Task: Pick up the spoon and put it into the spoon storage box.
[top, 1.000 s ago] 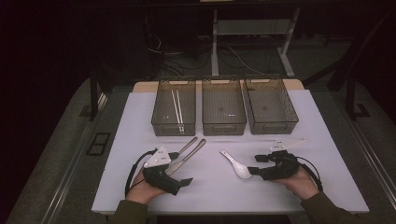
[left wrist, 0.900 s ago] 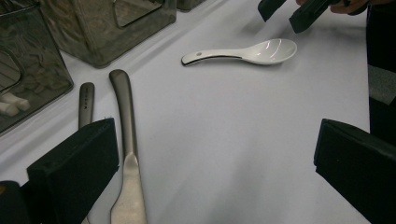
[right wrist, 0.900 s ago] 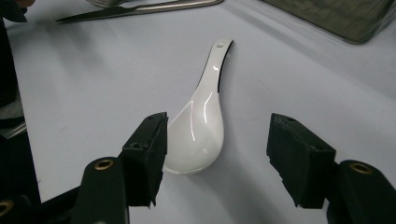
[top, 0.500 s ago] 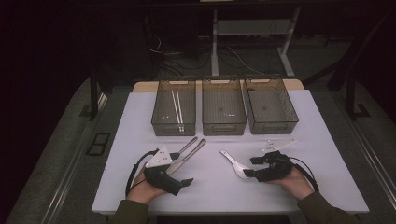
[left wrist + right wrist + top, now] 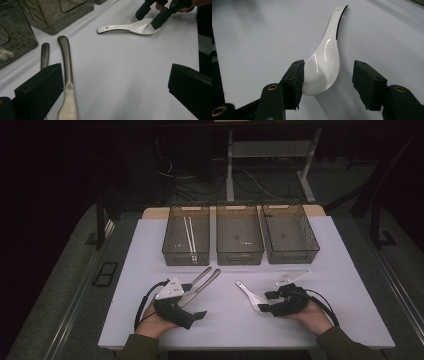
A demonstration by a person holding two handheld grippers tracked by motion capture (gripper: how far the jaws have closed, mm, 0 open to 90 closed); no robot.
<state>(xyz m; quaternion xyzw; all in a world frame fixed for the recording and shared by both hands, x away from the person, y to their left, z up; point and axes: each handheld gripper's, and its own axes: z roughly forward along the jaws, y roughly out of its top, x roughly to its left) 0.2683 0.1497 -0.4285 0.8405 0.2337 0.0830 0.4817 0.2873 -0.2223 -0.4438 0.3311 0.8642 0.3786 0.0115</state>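
A white ceramic spoon lies on the white table, handle pointing away to the left. My right gripper straddles its bowl. Its jaws have just been closing; the left pad touches the bowl's edge and the right pad still stands apart. My left gripper rests wide open on the table, nothing between its jaws. Two metal utensils lie side by side just past its left jaw.
Three clear bins stand in a row at the back: the left bin holds white chopsticks, then the middle bin and the right bin. A person's hands come in from the near edge. Dark floor surrounds the table.
My right gripper has edged left onto the spoon's bowl and its jaws have narrowed around it. The left gripper and the metal utensils have not moved.
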